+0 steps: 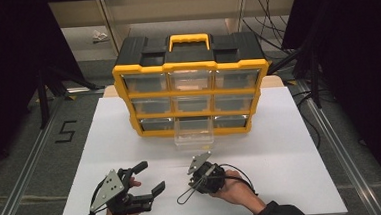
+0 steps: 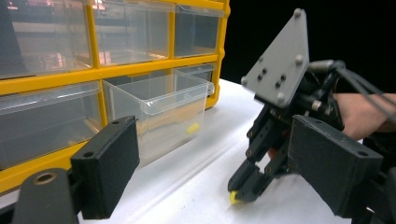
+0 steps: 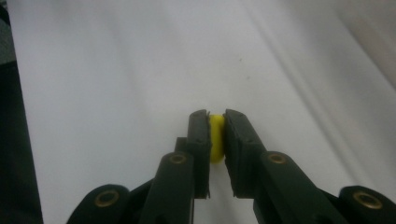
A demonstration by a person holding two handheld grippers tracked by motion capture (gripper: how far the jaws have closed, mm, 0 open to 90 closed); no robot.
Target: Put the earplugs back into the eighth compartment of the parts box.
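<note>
The right gripper (image 3: 216,122) points down at the white tabletop (image 1: 291,146) near the middle of the near edge, its two black jaws clamped on a small yellow rounded piece (image 3: 215,137) that touches the surface; the left gripper (image 1: 145,178) rests to its left with jaws spread apart and nothing between them; farther off stands a yellow-and-black drawer cabinet (image 1: 191,67), one clear plastic drawer (image 1: 194,137) pulled out, another small yellow piece (image 2: 193,128) inside.

Yellow pellet (image 3: 215,137) btwn black hand-held gripper (image 3: 215,122) pads; white surface (image 1: 291,146); organizer (image 1: 190,67) yellow frame w/ black top, clear drawers; 2nd yellow bit (image 2: 193,128) in clear drawer (image 2: 161,109).
</note>
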